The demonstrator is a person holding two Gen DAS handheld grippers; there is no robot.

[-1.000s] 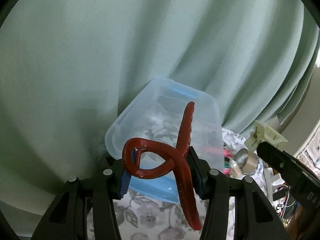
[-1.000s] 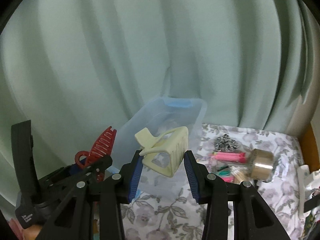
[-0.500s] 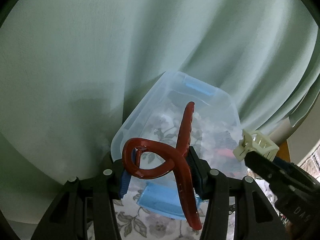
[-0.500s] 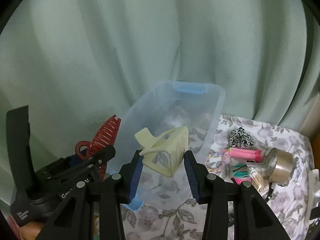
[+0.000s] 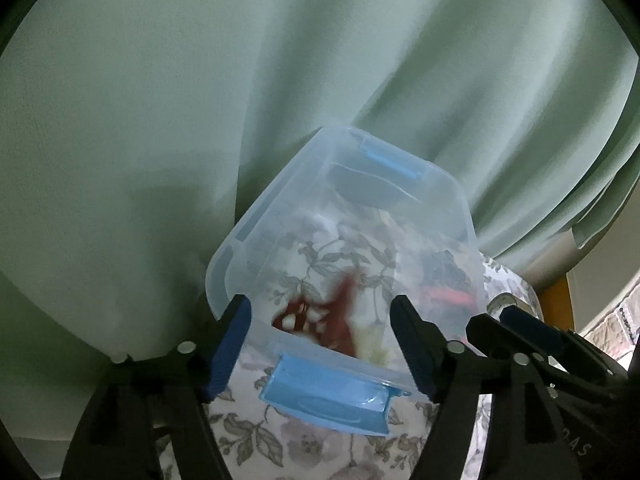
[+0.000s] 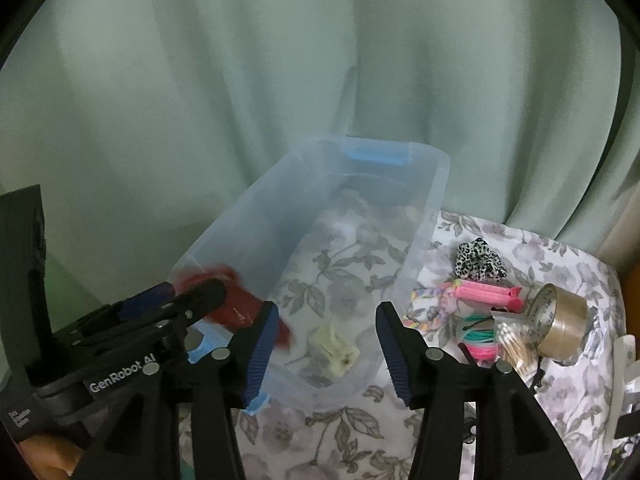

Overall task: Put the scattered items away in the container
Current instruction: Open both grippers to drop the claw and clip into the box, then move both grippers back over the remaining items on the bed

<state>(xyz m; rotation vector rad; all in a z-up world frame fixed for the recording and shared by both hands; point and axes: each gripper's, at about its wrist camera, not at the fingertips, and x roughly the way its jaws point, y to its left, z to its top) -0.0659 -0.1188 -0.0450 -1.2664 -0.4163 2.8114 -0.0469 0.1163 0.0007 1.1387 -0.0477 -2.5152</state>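
A clear plastic bin (image 5: 460, 204) (image 6: 420, 232) with blue latches stands on a floral cloth against a green curtain. A dark red hair claw (image 5: 340, 316) (image 6: 236, 308), blurred, is inside the bin near its front wall. A cream hair claw (image 6: 334, 348) (image 5: 374, 346) lies on the bin floor beside it. My left gripper (image 5: 320, 332) hangs over the bin's near end, its jaws opening with nothing pressed between them. My right gripper (image 6: 324, 344) is over the bin too, jaws opening, the cream claw below them and free.
To the right of the bin lie a spotted scrunchie (image 6: 480, 260), pink clips (image 6: 488, 292), coloured hair ties (image 6: 480, 340), cotton swabs (image 6: 516, 340) and a roll of brown tape (image 6: 564, 320). The curtain (image 6: 320, 60) hangs close behind the bin.
Both grippers have spread their jaws and let go. The red claw and the cream claw have dropped into the bin. Both grippers came closer over the bin.
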